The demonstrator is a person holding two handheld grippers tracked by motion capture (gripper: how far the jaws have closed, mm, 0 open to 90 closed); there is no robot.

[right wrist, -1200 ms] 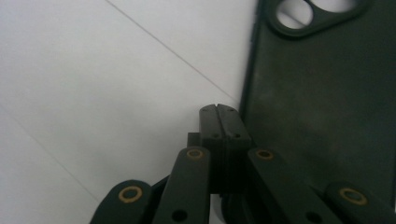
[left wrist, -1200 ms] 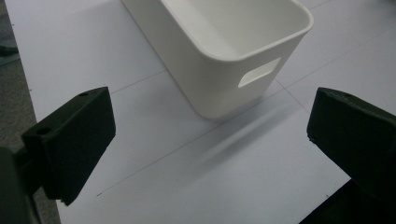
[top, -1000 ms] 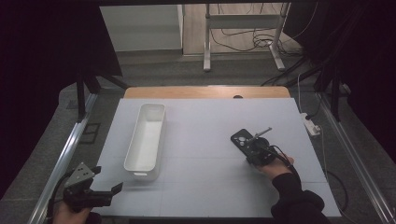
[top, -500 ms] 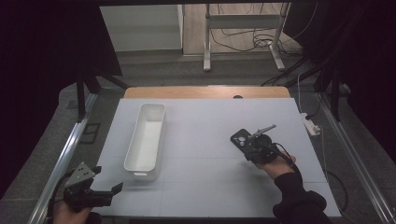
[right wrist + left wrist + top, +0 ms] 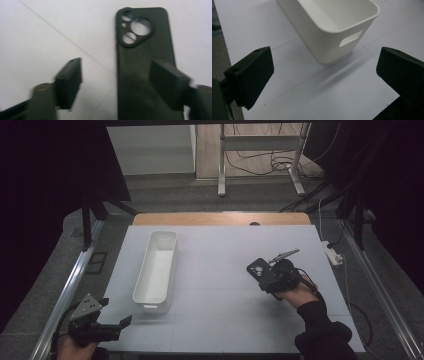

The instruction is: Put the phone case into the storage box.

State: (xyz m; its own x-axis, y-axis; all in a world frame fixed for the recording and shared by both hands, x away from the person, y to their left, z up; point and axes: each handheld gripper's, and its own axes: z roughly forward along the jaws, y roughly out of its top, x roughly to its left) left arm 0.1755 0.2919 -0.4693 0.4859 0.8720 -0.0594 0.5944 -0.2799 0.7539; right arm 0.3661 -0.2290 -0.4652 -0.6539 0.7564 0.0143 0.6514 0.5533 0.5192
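Standing apart over a black phone case (image 5: 145, 75), the right gripper (image 5: 116, 82) is showing jaws that have just been opening; in the right gripper view one jaw is hanging over bare table to the case's left and the other over the case's lower right part, and neither pad is pressing on its edges. Lying flat on the white table (image 5: 225, 270), the case is turning its camera cutouts away from the gripper. Seen from the high view, the phone case (image 5: 259, 269) is resting on the right half of the table, with the right gripper (image 5: 272, 280) just behind it and the person's right hand (image 5: 300, 292) gripping the tool from the near side. Waiting at the near left corner of the table, the left gripper (image 5: 122, 322) is holding its jaws wide apart with nothing between them; in the left gripper view they are framing bare table in front of a white bin (image 5: 332, 27). Lying lengthwise on the left half of the table, the white bin (image 5: 156, 270) is sitting well apart from the phone case, with open table surface between them.
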